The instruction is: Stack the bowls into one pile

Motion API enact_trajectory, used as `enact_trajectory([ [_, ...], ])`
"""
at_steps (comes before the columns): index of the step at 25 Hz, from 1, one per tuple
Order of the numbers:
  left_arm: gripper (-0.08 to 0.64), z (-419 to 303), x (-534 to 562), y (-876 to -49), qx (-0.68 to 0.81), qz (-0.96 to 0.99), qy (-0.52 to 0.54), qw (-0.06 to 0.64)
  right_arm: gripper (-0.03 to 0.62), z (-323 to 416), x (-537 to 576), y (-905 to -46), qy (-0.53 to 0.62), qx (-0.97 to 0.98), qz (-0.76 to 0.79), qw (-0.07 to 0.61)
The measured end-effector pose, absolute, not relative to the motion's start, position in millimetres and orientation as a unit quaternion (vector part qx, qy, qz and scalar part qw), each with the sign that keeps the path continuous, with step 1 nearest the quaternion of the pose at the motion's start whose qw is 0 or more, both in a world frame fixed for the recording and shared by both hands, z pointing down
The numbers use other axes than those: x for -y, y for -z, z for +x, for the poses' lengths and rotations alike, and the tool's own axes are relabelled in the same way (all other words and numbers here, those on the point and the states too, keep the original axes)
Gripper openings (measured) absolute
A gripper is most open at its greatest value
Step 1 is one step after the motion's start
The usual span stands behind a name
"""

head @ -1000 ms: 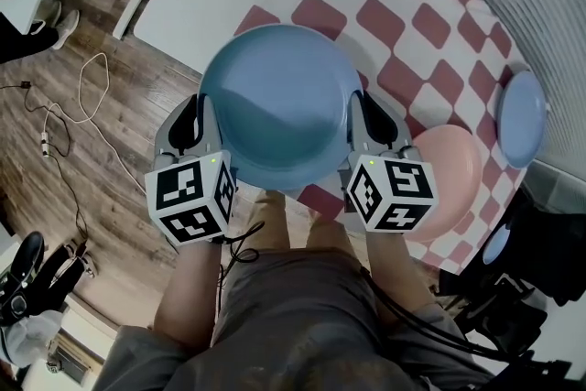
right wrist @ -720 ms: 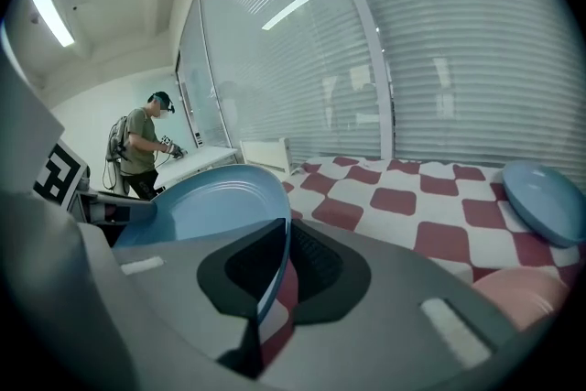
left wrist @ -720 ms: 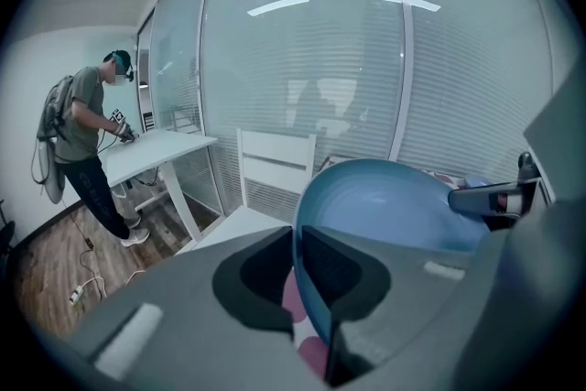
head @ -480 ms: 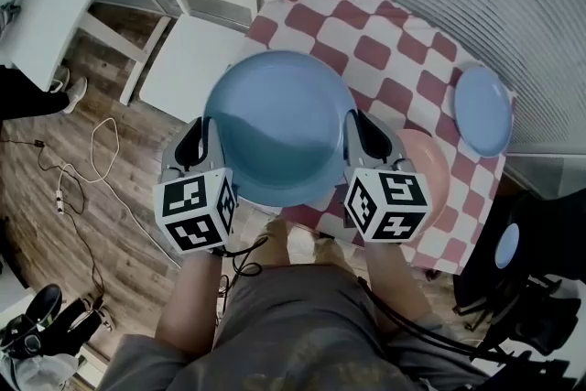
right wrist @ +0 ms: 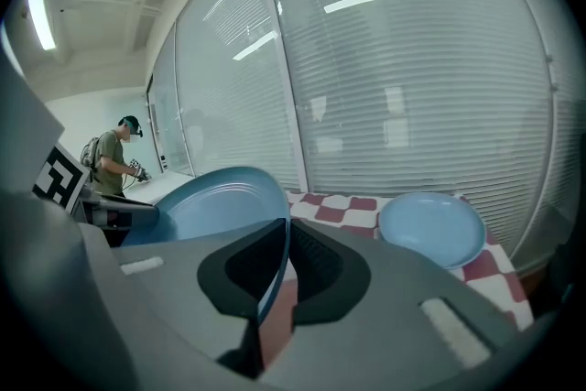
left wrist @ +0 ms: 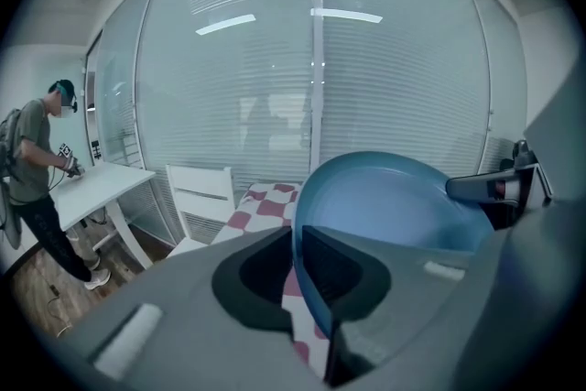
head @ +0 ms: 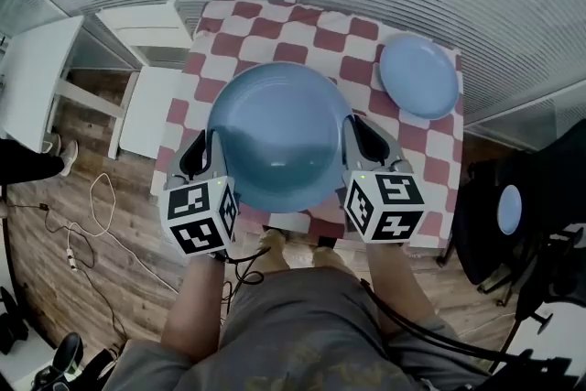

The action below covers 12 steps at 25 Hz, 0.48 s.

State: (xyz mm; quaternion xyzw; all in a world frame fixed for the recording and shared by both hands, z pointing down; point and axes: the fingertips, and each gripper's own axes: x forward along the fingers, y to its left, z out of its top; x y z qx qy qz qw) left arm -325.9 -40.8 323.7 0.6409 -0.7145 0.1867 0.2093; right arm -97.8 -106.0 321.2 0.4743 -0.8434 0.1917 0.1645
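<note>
A large blue bowl [head: 275, 135] hangs in the air above the near part of the red-and-white checked table [head: 275, 37]. My left gripper [head: 201, 153] is shut on its left rim and my right gripper [head: 359, 142] on its right rim. In the left gripper view the rim runs between the jaws [left wrist: 298, 243] and the bowl [left wrist: 394, 201] fills the right side. The right gripper view shows the same rim pinched in my right gripper [right wrist: 284, 238], with the bowl [right wrist: 220, 201] to the left. A smaller pale blue bowl [head: 418, 75] [right wrist: 432, 226] rests at the table's far right corner.
A white chair [head: 137, 96] and a white desk [head: 37, 78] stand left of the table on the wooden floor. Slatted glass walls close off the far side. Dark equipment with a blue disc [head: 508, 208] stands at the right. A person [left wrist: 37, 160] stands at the desk.
Both grippers have carried the large blue bowl upward and over the table. The pink bowl seen at the right earlier is out of sight now. The pale blue bowl appears farther away.
</note>
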Motion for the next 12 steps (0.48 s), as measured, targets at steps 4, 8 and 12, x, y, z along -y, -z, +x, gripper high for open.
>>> enact_trajectory([
  [4, 0.037, -272.6, 50.7, -312.3, 0.698, 0.663, -0.187, 0.199, 0.043, -41.9, 105.3, -307.0, -0.186, 0.832, 0.497, 0.158],
  [8, 0.037, -232.3, 54.3, -305.6, 0.687, 0.676, -0.187, 0.192, 0.043, -0.5, 103.1, -299.9, -0.184, 0.827, 0.509, 0.153],
  [12, 0.037, -207.0, 48.6, -313.0, 0.685, 0.674, -0.197, 0.195, 0.043, 24.5, 98.7, -307.3, -0.188, 0.827, 0.506, 0.156],
])
